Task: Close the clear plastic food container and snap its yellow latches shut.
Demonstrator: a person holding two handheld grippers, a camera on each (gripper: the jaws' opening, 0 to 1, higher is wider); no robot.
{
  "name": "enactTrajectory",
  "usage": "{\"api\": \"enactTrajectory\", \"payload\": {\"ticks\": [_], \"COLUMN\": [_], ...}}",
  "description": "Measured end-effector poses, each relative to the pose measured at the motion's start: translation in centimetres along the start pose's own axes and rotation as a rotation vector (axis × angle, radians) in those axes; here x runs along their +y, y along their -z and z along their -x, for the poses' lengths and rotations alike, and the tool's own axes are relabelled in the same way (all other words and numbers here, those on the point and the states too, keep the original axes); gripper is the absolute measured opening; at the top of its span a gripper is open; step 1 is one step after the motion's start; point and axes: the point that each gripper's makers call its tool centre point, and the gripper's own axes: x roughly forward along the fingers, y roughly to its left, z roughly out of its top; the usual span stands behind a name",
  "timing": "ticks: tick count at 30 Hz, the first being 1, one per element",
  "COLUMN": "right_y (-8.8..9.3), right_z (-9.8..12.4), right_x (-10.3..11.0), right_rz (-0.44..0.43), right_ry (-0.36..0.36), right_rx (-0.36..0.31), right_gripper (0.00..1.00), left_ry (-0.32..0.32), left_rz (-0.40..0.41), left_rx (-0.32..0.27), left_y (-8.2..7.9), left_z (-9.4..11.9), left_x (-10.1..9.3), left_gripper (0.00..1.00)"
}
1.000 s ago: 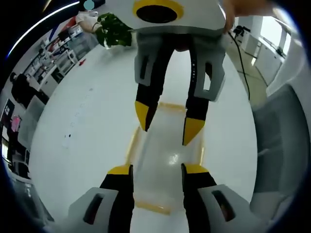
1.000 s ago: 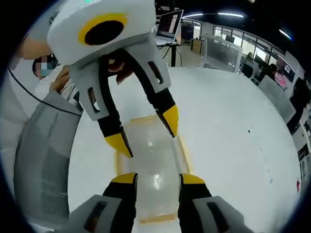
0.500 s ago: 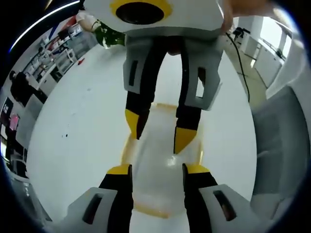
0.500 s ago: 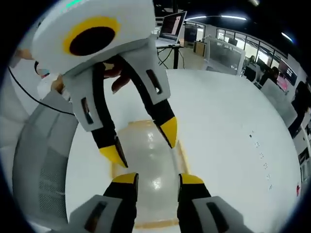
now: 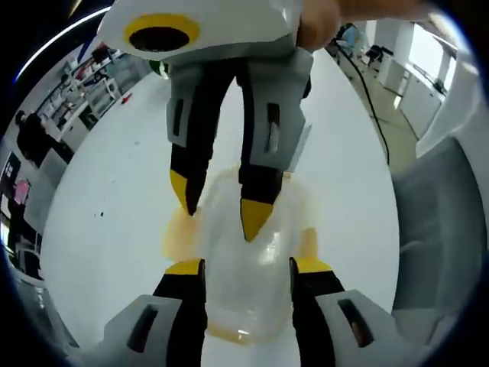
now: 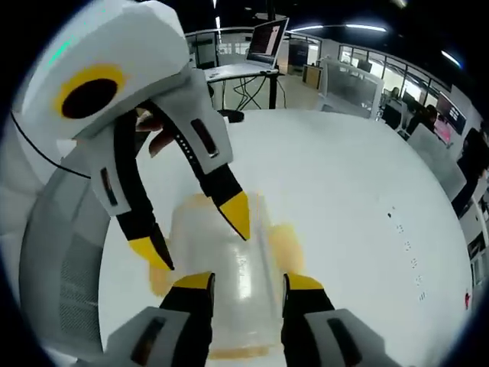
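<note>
- Clear plastic food container (image 5: 248, 267) w/ yellow latches (image 5: 181, 229) sits on white desk (image 5: 114, 199), between both hand-held grippers; it looks blurred, edges hard to make out.
- Left hand-held gripper (image 5: 241, 267): jaws apart, straddling container's near end; contact unclear.
- Right hand-held gripper (image 6: 243, 281): jaws apart over the container (image 6: 221, 267); also seen from opposite side (image 5: 218, 210).
- Latch (image 6: 286, 241) state can't be told — smeared yellow patches.
- Container's near edge hidden behind jaws.
</note>
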Motion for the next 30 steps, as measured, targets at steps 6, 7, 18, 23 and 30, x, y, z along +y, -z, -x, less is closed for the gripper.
{"api": "enactTrajectory", "payload": {"ticks": [6,7,18,23,30], "right_y": [0.0,0.1,-0.1,-0.4,-0.6], "right_z": [-0.1,-0.2,-1.1,-1.4,-1.7], "right_x": [-0.4,-0.4,-0.3,-0.1,-0.3], "right_rz": [-0.011,-0.009,-0.022,-0.007,0.006], "right_ry": [-0.005,-0.009,-0.054,-0.086,-0.121], "right_rx": [0.001,0.005,0.013,0.024,0.039], "right_gripper": [0.34,0.35,0.37,0.37,0.37], "left_ry": [0.009,0.008,-0.014,-0.040,-0.060], "left_rz": [0.005,0.006,-0.051,-0.067,-0.112], "left_rx": [0.003,0.001,0.018,0.020,0.023], "left_y": [0.5,0.5,0.9,0.9,1.1], "left_z": [0.0,0.0,-0.5,-0.7,-0.9], "left_x": [-0.7,-0.8,-1.6,-1.5,-1.5], "left_gripper": [0.45,0.44,0.48,0.48,0.49]}}
